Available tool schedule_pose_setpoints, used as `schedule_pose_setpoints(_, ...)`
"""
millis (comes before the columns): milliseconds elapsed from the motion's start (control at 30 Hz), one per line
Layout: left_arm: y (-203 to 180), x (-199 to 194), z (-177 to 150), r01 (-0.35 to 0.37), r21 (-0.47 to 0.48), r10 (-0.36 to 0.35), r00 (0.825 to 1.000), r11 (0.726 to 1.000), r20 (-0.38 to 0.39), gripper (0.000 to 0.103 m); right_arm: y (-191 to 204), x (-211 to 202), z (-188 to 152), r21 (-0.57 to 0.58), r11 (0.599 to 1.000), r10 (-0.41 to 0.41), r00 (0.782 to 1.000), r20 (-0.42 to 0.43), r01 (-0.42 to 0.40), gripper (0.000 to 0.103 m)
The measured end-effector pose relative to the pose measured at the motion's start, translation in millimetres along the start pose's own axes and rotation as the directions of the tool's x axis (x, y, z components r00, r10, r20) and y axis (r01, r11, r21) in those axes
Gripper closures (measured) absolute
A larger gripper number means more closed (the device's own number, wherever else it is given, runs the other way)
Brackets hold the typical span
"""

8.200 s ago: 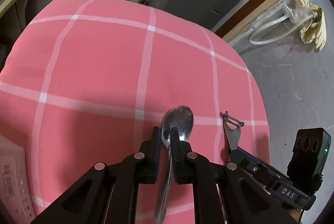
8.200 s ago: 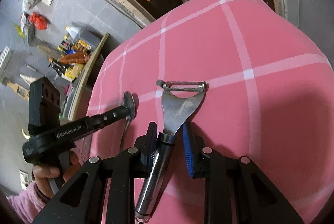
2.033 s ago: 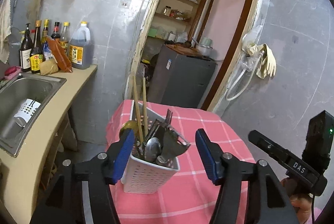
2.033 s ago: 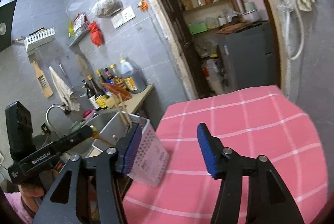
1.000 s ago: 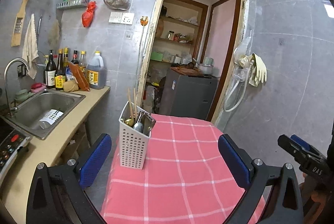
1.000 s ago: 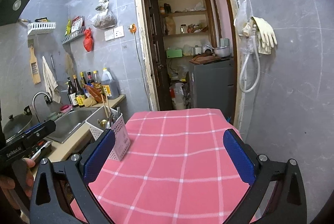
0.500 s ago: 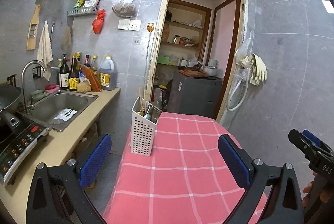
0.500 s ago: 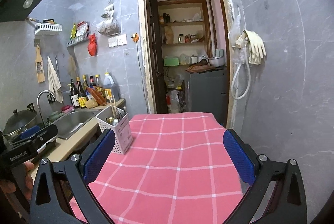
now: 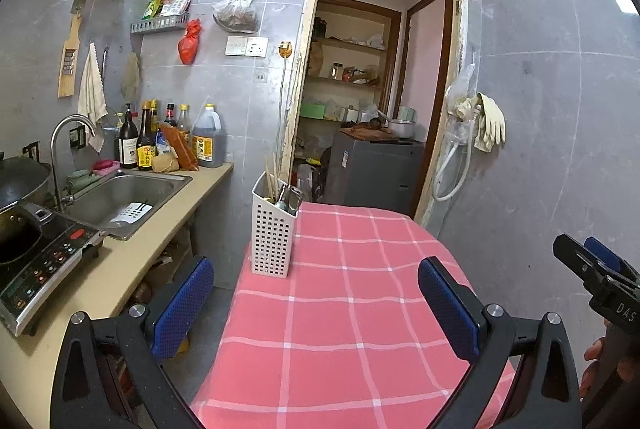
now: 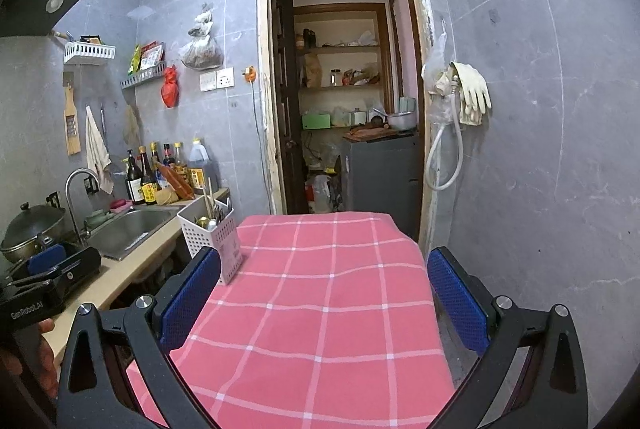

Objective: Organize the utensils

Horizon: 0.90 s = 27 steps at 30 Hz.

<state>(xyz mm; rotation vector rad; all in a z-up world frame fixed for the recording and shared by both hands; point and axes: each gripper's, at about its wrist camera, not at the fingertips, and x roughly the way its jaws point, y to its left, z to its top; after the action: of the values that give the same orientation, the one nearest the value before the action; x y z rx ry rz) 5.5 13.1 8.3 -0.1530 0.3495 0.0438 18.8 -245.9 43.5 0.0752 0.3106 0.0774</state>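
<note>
With both my left claw (image 9: 316, 303) and right claw (image 10: 324, 293) spread wide and empty, the utensils (image 9: 285, 194) stand in the white basket (image 9: 272, 237) left of center; the job looks finished.

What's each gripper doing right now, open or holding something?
Left gripper: open wide, holding nothing.
Right gripper: open wide, holding nothing.
</note>
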Motion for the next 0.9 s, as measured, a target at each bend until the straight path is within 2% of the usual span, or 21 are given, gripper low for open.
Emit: schedule_pose_setpoints(900,0.7,-5.1,-1.1,-0.013,-0.01,0.013,1.0,1.0,0.001,0.0,-3.4,-1.6,-5.5,-0.002,1.0,-0.003,1.0,-0.012,0.003,0.001)
